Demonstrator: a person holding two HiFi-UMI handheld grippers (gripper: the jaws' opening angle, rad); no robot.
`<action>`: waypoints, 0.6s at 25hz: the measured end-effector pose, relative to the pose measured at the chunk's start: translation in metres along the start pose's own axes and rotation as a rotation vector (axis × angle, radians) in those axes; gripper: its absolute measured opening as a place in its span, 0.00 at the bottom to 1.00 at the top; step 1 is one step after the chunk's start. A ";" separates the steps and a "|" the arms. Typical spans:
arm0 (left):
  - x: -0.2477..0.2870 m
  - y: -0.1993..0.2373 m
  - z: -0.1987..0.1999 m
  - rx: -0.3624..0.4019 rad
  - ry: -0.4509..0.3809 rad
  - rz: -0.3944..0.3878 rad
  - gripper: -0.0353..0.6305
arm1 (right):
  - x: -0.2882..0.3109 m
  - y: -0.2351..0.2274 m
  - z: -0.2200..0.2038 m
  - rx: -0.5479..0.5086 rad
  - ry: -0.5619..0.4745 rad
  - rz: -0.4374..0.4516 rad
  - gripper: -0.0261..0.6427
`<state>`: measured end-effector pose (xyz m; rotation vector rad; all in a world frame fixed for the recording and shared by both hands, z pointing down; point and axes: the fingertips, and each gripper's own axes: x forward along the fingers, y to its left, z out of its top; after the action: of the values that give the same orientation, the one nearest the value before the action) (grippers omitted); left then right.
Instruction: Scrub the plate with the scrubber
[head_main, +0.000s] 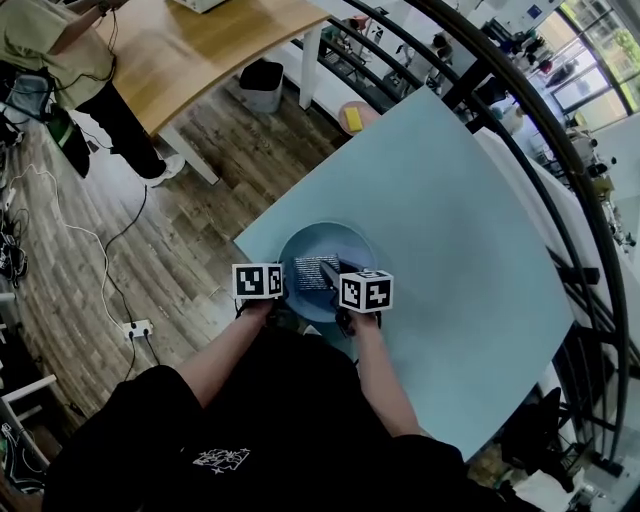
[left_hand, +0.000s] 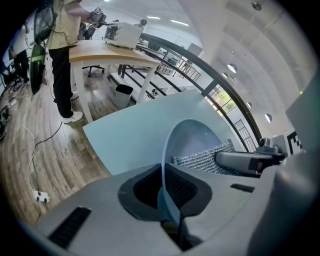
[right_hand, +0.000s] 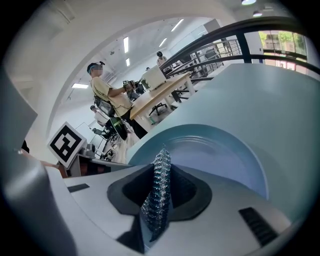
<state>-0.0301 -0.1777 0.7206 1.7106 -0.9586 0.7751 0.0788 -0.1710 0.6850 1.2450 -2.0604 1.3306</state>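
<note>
A pale blue plate (head_main: 322, 252) lies on the light blue table (head_main: 450, 200) near its front corner. My left gripper (head_main: 275, 285) is shut on the plate's near rim (left_hand: 165, 165), which runs edge-on between the jaws. My right gripper (head_main: 345, 285) is shut on a silvery mesh scrubber (right_hand: 157, 192). The scrubber (head_main: 315, 271) rests flat on the plate's inside, and in the left gripper view the scrubber (left_hand: 200, 161) lies across the dish beside the right gripper's finger (left_hand: 245, 162).
A small yellow thing (head_main: 352, 119) sits at the table's far corner. A wooden desk (head_main: 200, 50) with a person (head_main: 60, 50) beside it stands at the back left, with a bin (head_main: 262, 85) near it. A dark railing (head_main: 560, 150) curves along the right. Cables (head_main: 100, 250) trail over the wood floor.
</note>
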 end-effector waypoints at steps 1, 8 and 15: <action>0.000 0.000 0.001 0.003 0.001 0.000 0.09 | 0.002 -0.002 0.004 0.003 -0.007 -0.005 0.17; -0.001 0.000 0.002 0.006 0.001 -0.002 0.09 | 0.007 -0.012 0.026 0.024 -0.052 -0.037 0.17; -0.001 0.002 0.003 0.007 -0.003 0.000 0.09 | -0.008 -0.041 0.035 0.064 -0.083 -0.088 0.17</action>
<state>-0.0324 -0.1805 0.7199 1.7185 -0.9591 0.7769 0.1219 -0.2040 0.6838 1.4244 -2.0071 1.3353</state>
